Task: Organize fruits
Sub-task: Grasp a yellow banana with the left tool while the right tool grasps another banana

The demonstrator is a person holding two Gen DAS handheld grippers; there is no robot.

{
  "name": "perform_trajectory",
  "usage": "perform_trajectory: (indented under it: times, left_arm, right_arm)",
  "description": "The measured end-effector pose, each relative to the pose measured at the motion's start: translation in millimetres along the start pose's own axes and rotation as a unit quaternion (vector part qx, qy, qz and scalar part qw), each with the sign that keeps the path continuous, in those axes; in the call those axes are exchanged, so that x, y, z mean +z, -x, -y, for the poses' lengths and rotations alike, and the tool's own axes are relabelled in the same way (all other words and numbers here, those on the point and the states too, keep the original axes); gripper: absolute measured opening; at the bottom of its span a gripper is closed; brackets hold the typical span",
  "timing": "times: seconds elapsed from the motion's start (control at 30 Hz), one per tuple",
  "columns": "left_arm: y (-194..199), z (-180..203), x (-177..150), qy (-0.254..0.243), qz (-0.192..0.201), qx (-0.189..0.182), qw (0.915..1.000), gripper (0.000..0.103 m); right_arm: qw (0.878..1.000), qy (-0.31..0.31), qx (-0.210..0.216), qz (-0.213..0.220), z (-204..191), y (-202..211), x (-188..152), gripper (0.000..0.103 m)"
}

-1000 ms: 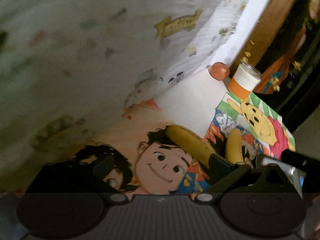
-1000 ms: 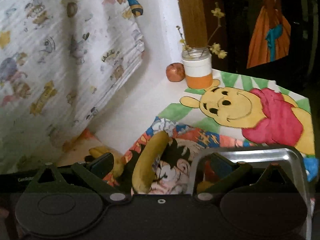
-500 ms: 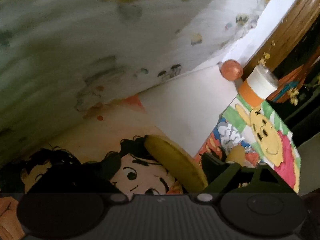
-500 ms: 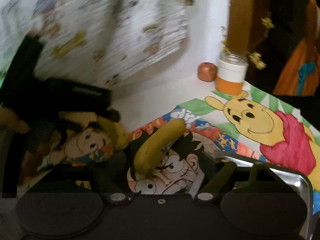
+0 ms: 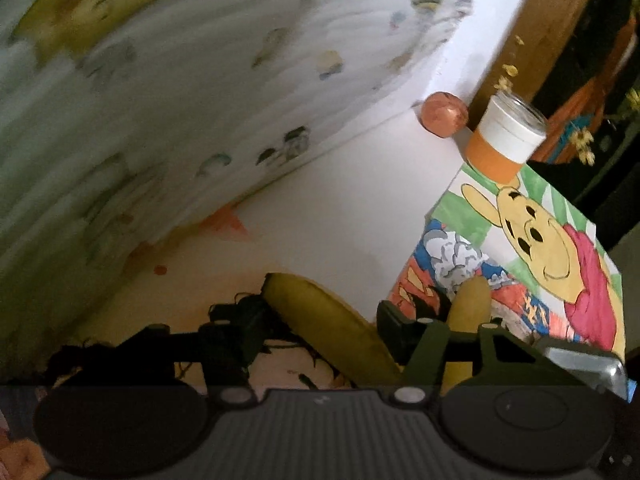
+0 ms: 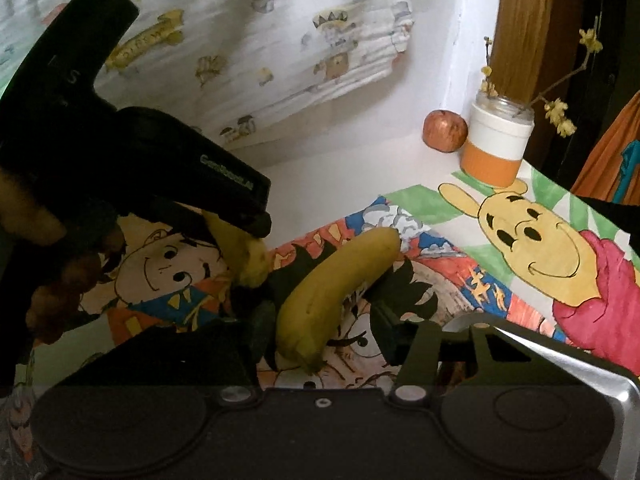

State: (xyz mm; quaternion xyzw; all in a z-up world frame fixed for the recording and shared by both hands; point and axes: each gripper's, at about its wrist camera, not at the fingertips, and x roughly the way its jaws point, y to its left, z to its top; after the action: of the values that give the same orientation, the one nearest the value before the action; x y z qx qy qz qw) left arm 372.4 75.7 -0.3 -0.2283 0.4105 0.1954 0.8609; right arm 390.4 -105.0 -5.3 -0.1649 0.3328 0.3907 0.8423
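We see 2 bananas on cartoon drawings. Left gripper (image 5: 320, 326) jaws, just closing, straddle left banana (image 5: 324, 320); contact unclear. Right gripper (image 6: 324, 330) jaws, also closing, flank right banana (image 6: 328, 292) with gaps.

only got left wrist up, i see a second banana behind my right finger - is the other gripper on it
Observer: Yes, the right gripper straddles the second banana. Its jaws have just been closing, but a gap still shows at one pad.
Operator: and the shiny thing bottom right
Observer: A metal tray; its rim lies just beside that gripper's right-hand finger.
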Motion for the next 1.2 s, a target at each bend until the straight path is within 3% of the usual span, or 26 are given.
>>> perform_trajectory:
  times: [0.4, 0.53, 0.63, 0.83, 1.13, 1.2]
  left_arm:
    - [0.2, -9.0, 6.7, -0.045, -0.017, -0.036, 0.9982, 0.061]
    - [5.4, -17.2, 11.6, -0.081, -0.035, -0.068, 0.9937, 0.061]
    - [5.6, -18.7, 15.2, -0.097, -0.045, -0.079, 0.9911, 0.061]
    - [0.7, -16.1, 13.9, -0.088, -0.039, -0.064, 0.9933, 0.064]
    - [-9.7, 2.3, 11.1, -0.114, -0.045, -0.045, 0.9915, 0.064]
    - [-10.2, 8.8, 7.1, -0.139, -0.041, -0.033, 0.9889, 0.064]
  right_arm:
    - [1.0, 0.008, 0.0, -0.006, 1.6, 8.7, -4.1, 0.034]
    - [1.0, 0.002, -0.013, -0.006, 10.6, 17.9, -7.0, 0.035]
    - [1.0, -0.021, -0.01, -0.011, 18.5, 16.1, -4.5, 0.044]
    - [0.999, -0.031, 0.0, -0.02, 13.5, 1.6, 0.9, 0.05]
    - [0.998, -0.048, 0.0, -0.04, 12.7, -15.4, -2.7, 0.045]
    - [0.998, -0.058, 0.009, -0.036, 14.1, -14.3, -4.3, 0.037]
